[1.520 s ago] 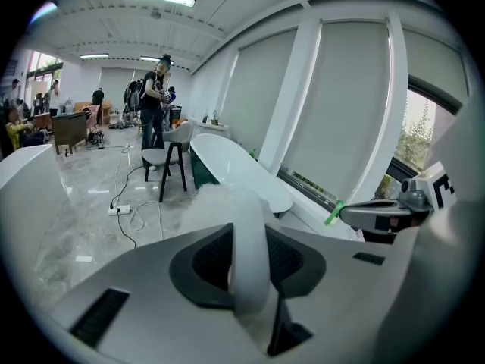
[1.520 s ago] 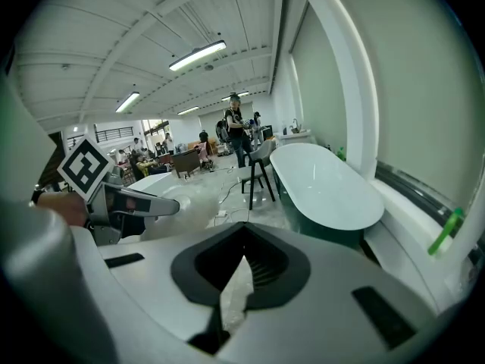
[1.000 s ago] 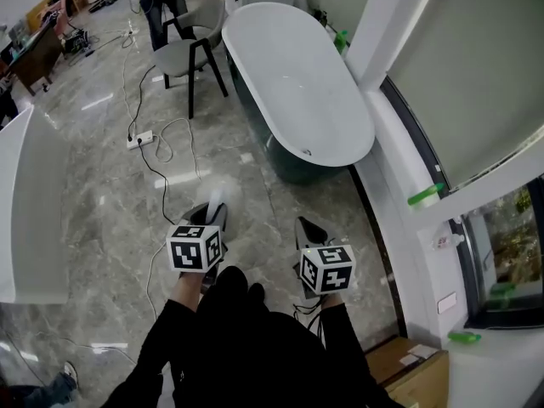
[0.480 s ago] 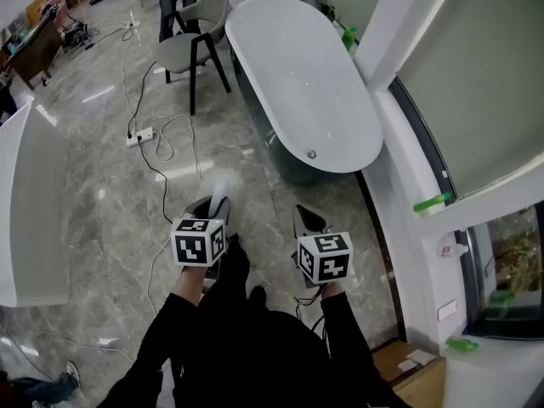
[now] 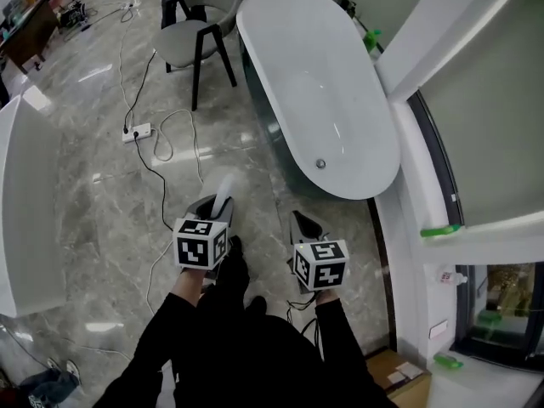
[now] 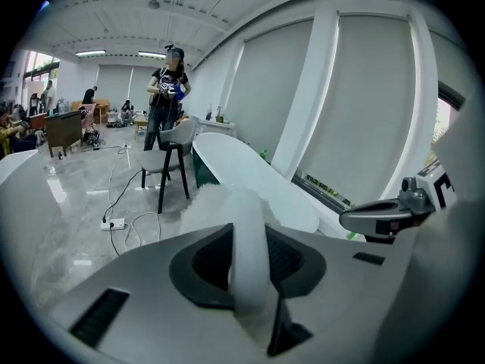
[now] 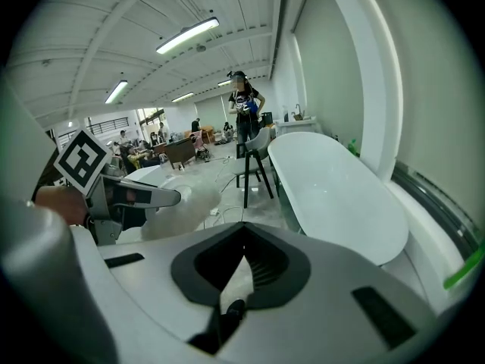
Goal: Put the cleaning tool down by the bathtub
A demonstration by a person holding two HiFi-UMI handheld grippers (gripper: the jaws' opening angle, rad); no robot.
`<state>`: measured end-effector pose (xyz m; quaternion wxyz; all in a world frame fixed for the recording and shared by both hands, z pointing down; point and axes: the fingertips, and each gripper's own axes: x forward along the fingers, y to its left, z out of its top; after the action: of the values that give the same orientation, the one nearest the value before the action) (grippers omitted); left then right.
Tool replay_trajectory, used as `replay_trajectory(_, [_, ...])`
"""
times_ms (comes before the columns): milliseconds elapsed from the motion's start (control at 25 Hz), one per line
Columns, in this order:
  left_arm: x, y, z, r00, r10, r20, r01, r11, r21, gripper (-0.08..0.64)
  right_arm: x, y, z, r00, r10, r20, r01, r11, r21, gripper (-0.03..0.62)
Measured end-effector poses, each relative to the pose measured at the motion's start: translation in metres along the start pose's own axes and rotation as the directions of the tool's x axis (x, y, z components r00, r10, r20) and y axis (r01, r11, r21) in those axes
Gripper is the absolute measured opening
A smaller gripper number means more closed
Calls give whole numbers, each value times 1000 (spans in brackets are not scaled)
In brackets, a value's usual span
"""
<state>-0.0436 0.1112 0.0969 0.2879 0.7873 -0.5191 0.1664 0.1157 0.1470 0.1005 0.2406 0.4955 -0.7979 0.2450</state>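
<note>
Two grippers show low in the head view, side by side and apart, above the grey marble floor (image 5: 85, 194). The left gripper (image 5: 211, 211) is clamped on the white handle of the cleaning tool (image 5: 223, 187). The tool's long axis runs along the jaws: its fluffy white head sticks out past the fingertips, pointing away from the person and angled down, towards the floor just beside the near end of the bathtub (image 5: 297, 49). The tool is off the floor, near the tub but not touching it. The right gripper (image 5: 304, 226) has its jaws drawn together with nothing between them, and it points the same way.

Compared with a second ago, the tub fills more of the head view and its drain (image 5: 320, 164) sits lower and nearer the grippers. The chair (image 5: 191, 45) has slid up towards the top edge. The tool keeps the same grip and heading throughout.
</note>
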Motion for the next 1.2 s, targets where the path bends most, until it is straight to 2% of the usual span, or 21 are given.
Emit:
replay_trajectory(280, [45,36,32,999,-24,-22,24,1000,-17,97,54,-5,31,999,-4,-48,4,1000,7,0])
replay_trajectory(560, [73,65,46,999,-24,-23,23,999,-44,97,97,-4,48,997,0,-76,0,1000,-7,0])
replay_trajectory(920, [115,95,31,999,8,-33,-10,998,-58,97,154,-17,35,995,1,-98,-3,1000,-19,0])
replay_trajectory(1200, [169,121,11,998,24,-50,-27,998,-62,97,225,-35,20,994,22,-105,-23,1000,-10,0])
